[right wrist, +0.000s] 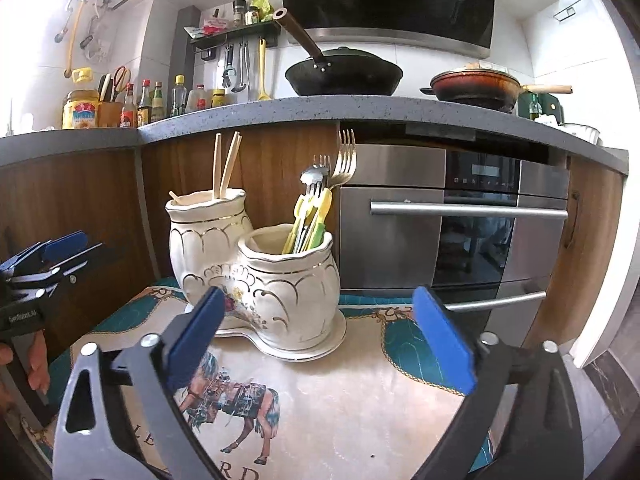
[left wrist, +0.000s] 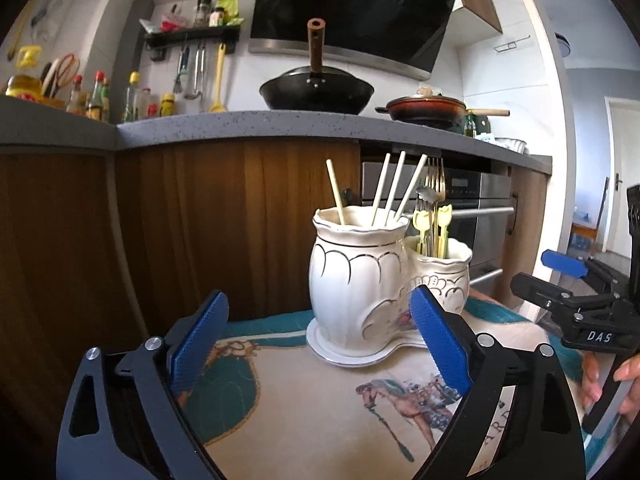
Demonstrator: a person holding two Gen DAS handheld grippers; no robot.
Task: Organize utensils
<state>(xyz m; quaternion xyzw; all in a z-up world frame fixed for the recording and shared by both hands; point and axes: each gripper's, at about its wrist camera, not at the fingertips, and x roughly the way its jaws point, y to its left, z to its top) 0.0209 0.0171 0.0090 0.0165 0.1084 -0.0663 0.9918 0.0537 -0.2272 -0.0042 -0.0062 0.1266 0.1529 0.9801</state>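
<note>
A white ceramic utensil holder with gold trim stands on its own white tray [right wrist: 320,350] on a printed cloth. Its taller jar [left wrist: 348,272] [right wrist: 200,240] holds pale chopsticks [left wrist: 394,188] [right wrist: 226,164]. Its shorter jar [left wrist: 444,276] [right wrist: 288,280] holds metal forks [left wrist: 434,182] [right wrist: 345,158] and yellow-handled utensils [right wrist: 312,220]. My left gripper [left wrist: 318,298] is open a little short of the holder, holding nothing. My right gripper [right wrist: 320,296] is open wide in front of the shorter jar, also holding nothing. Each gripper shows at the edge of the other's view.
The cloth [right wrist: 360,400] with a horse print covers a small table. Behind it are wooden cabinet doors [left wrist: 200,220] and a steel oven [right wrist: 460,220] with bar handles. The counter [left wrist: 280,128] above carries a black wok, a red pan and bottles. A hand [left wrist: 592,376] shows at the right.
</note>
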